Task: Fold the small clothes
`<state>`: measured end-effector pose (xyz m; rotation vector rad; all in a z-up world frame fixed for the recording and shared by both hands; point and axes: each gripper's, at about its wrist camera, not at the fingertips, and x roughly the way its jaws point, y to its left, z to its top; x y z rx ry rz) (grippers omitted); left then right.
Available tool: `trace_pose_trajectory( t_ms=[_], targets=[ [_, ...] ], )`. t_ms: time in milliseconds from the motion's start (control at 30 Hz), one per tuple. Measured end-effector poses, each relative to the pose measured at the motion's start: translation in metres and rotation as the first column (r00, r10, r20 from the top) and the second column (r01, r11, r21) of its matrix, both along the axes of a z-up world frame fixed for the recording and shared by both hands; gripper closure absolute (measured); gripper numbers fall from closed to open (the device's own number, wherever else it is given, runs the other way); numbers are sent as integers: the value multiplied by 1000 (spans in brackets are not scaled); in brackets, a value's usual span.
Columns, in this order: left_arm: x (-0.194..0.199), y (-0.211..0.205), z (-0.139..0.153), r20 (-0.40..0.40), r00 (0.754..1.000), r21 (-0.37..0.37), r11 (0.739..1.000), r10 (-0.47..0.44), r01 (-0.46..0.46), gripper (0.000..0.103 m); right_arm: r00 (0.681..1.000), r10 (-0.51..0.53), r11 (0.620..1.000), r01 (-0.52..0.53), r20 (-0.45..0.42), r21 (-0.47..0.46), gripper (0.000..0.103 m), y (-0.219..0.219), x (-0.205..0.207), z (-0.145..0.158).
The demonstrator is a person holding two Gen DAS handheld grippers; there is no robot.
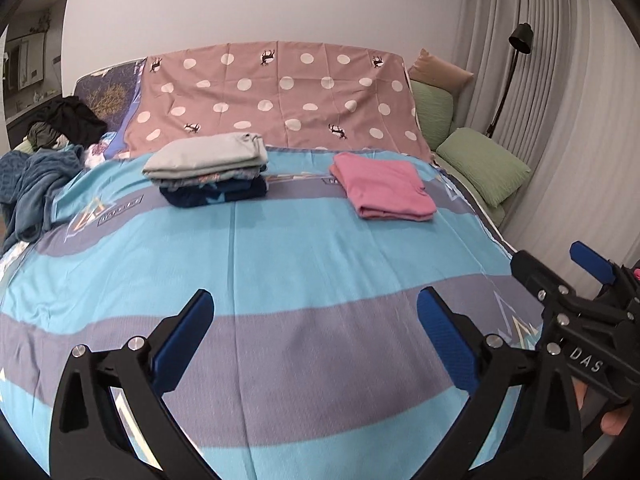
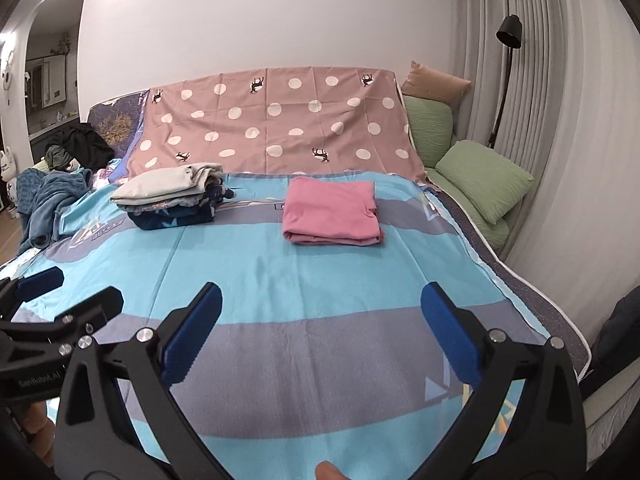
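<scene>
Pink folded garment (image 2: 334, 212) lies flat on the striped bedspread (image 2: 320, 280), well apart from the folded stack (image 2: 172, 196); left gripper (image 1: 314, 338) and right gripper (image 2: 320, 334) both spread wide, holding nothing. Risk: unfolded heap (image 1: 44, 176) sits at the far left edge, so a one-layer pinch could drag it off the bed

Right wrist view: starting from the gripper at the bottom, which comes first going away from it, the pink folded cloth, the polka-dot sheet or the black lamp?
From the right gripper:
1. Pink folded cloth, mid-bed.
2. Polka-dot sheet, draped behind it.
3. Black lamp, far right by the curtain.
</scene>
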<state>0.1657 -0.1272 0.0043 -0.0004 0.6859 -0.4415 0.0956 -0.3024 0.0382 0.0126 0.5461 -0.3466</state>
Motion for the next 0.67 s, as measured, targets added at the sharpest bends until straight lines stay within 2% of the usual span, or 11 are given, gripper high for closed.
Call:
trace_pose_trajectory(
  t_ms=[500, 667],
  targets=[
    [-21, 11, 7, 59, 998, 1, 1000, 22, -22, 1, 1000, 3, 1000, -3, 2, -19, 2, 11, -10, 1],
    [-22, 11, 7, 55, 998, 0, 1000, 21, -21, 1, 1000, 1, 1000, -1, 1, -21, 2, 13, -8, 1]
  ],
)
